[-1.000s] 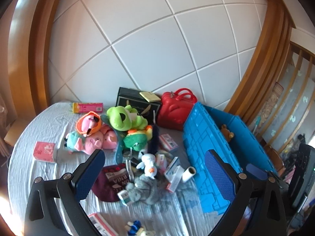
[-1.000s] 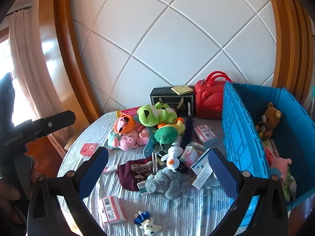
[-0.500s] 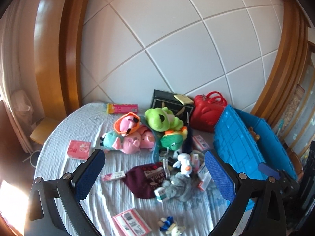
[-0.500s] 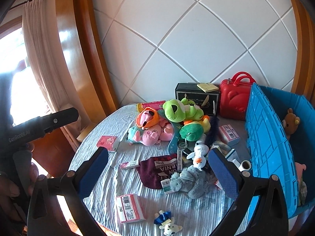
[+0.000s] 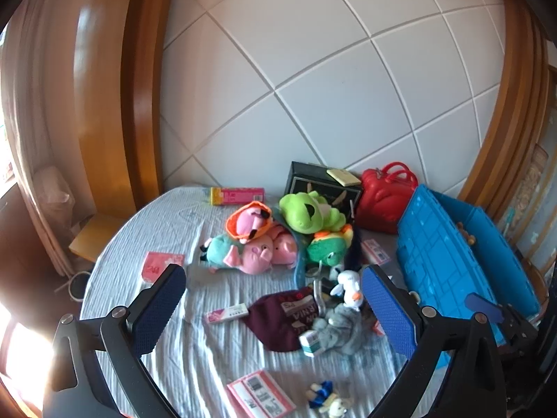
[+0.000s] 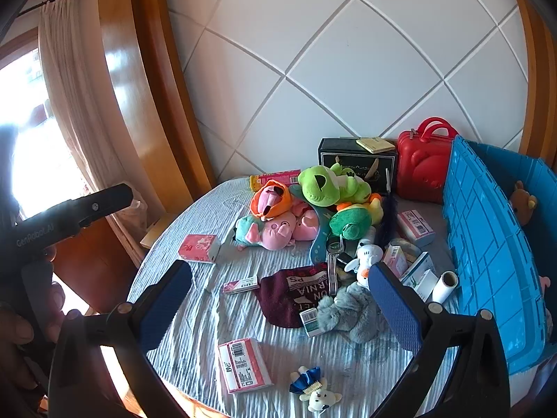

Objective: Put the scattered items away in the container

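A blue crate [image 5: 449, 250] stands at the table's right; in the right wrist view [image 6: 487, 261] it holds a brown bear [image 6: 522, 202]. Scattered items lie on the striped cloth: a green frog plush [image 6: 327, 184], pink pig plush [image 6: 278, 230], maroon cloth [image 6: 289, 296], grey plush [image 6: 348, 310], white duck toy [image 6: 369, 257], pink boxes [image 6: 243, 365] and a small bear toy [image 6: 316, 393]. My left gripper [image 5: 271, 310] is open and empty above the table's near side. My right gripper [image 6: 278, 306] is open and empty, also held above the near edge.
A red case [image 6: 424, 163] and a black box [image 6: 355, 163] stand against the white panelled wall at the back. Wooden frames flank the wall. A curtain and bright window [image 6: 41, 132] are at left. The left gripper's handle [image 6: 66, 216] shows at left in the right wrist view.
Both grippers have swung left and pulled back, so the pile and crate now sit further right and more of the table's left side shows. Both stayed open.
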Demonstrator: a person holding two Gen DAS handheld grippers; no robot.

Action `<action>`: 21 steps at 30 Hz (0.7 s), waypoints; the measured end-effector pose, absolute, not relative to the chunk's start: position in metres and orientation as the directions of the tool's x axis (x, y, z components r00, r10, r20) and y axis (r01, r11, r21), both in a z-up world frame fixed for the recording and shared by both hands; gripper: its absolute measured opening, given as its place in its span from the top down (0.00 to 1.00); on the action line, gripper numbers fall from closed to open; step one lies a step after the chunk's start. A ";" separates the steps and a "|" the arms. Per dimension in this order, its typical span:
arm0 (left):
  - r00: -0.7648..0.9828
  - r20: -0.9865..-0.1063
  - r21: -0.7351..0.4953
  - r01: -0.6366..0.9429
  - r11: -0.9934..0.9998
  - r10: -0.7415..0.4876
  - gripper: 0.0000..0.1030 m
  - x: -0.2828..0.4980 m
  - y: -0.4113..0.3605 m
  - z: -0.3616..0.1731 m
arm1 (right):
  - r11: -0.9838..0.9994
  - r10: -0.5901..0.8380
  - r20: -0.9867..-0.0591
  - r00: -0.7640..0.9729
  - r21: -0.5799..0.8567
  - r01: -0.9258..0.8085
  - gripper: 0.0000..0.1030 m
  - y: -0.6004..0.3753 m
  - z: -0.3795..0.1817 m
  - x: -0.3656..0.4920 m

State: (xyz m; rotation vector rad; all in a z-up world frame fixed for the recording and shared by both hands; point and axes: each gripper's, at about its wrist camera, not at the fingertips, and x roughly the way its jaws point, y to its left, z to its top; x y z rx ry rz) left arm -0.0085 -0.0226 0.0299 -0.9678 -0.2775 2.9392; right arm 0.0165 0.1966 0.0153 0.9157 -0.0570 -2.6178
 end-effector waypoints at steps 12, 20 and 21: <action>-0.801 -0.586 -0.230 0.022 -0.973 0.120 0.01 -0.011 -0.034 0.024 | -0.943 -0.328 -0.594 -0.735 0.158 0.294 0.00 0.196 0.013 0.020; -0.806 -0.580 -0.198 0.002 -0.980 0.115 0.01 -0.010 -0.023 0.020 | -0.959 -0.272 -0.602 -0.751 0.108 0.261 0.00 0.198 0.013 0.021; -0.809 -0.580 -0.183 0.008 -0.983 0.101 0.01 -0.010 -0.021 0.021 | -0.961 -0.264 -0.603 -0.752 0.103 0.255 0.00 0.198 0.013 0.022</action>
